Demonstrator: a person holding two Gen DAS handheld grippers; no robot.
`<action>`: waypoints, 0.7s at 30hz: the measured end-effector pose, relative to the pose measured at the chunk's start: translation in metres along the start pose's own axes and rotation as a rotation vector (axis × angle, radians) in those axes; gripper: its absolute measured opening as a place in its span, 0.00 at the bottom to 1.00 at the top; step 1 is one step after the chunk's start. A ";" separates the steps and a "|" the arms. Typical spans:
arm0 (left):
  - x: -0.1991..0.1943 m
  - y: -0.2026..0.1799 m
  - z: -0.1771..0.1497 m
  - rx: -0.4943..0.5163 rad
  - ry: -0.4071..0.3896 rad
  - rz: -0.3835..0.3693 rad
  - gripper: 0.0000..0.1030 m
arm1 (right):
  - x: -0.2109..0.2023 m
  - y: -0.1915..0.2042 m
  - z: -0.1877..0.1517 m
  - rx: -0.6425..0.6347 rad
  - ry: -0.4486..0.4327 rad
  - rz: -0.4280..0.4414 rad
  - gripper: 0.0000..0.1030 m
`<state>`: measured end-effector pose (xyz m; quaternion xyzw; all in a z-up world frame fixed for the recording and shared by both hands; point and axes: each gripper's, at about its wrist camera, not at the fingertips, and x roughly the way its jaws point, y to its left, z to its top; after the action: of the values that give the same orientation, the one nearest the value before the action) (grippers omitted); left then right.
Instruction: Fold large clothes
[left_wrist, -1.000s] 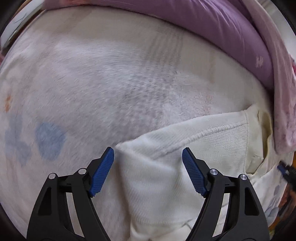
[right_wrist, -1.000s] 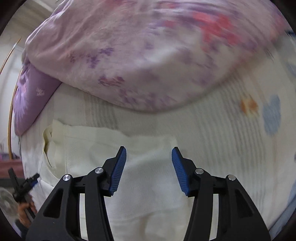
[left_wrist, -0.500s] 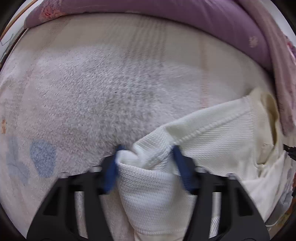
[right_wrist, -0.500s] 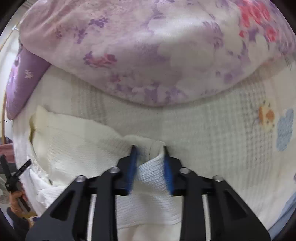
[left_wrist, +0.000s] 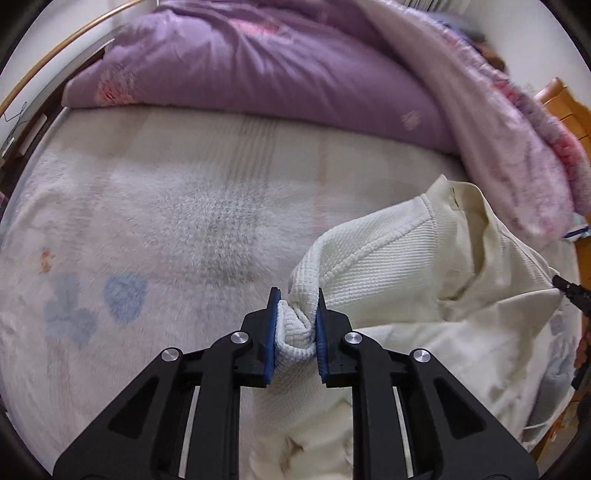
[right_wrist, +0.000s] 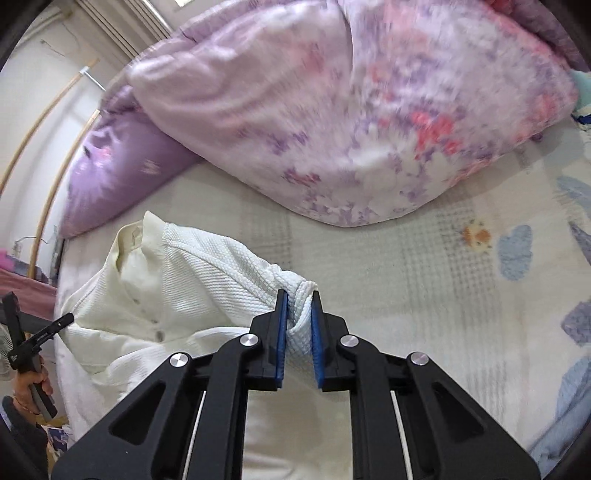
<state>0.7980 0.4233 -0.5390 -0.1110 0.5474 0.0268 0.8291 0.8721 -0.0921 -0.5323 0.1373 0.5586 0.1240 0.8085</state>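
Observation:
A cream knitted garment (left_wrist: 406, 258) with a collar and buttons lies on the bed. My left gripper (left_wrist: 295, 325) is shut on a bunched corner of it and holds that corner lifted. In the right wrist view the same garment (right_wrist: 192, 273) spreads to the left. My right gripper (right_wrist: 299, 321) is shut on its other corner, also raised off the bed. The garment's lower part hangs below both grippers and is partly hidden.
A pale patterned bedsheet (left_wrist: 166, 221) covers the bed. A purple quilt (left_wrist: 277, 62) and a floral quilt (right_wrist: 351, 110) are heaped along the far side. A wooden cabinet (left_wrist: 565, 107) stands at the right. The other gripper and the hand holding it (right_wrist: 29, 350) show at the left edge.
Both grippers were open over the garment's corners one second ago. They have closed on the corners and lifted them, so the fabric now bunches and rises off the sheet.

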 end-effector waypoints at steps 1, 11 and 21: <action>-0.009 -0.002 -0.003 0.003 -0.012 -0.005 0.16 | -0.015 -0.001 -0.007 -0.006 -0.017 0.005 0.10; -0.122 -0.009 -0.111 -0.072 -0.084 -0.084 0.16 | -0.151 -0.009 -0.104 -0.003 -0.078 0.065 0.10; -0.153 0.017 -0.299 -0.215 0.100 -0.079 0.17 | -0.188 -0.073 -0.264 0.100 0.148 -0.059 0.05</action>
<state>0.4643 0.3878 -0.5144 -0.2222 0.5770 0.0471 0.7845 0.5631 -0.2044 -0.4850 0.1515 0.6262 0.0818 0.7604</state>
